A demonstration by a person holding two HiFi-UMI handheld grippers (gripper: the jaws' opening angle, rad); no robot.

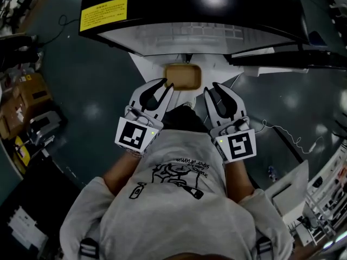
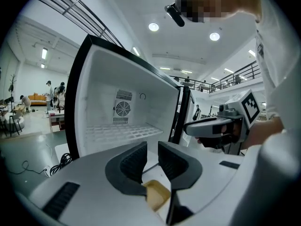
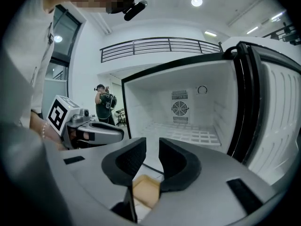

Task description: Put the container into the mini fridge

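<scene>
The black, white-lined mini fridge [image 1: 190, 10] stood open at twelve o'clock. The tan rectangular container [image 1: 183, 76] lay on a white surface [image 1: 147, 66] before it. The left tongs [image 1: 168, 84] at seven o'clock and the right tongs [image 1: 211, 88] at five flanked it, both slightly spread and empty.

Only a tan corner of the container [image 2: 157, 194] shows below the left gripper [image 2: 151, 150], its jaws hiding the rest; the right gripper [image 3: 152, 149] covers it likewise. Ahead of both, the fridge [image 1: 162, 1] runs off the head view's top edge, its yellow label [image 1: 103, 13] unreadably small.
</scene>
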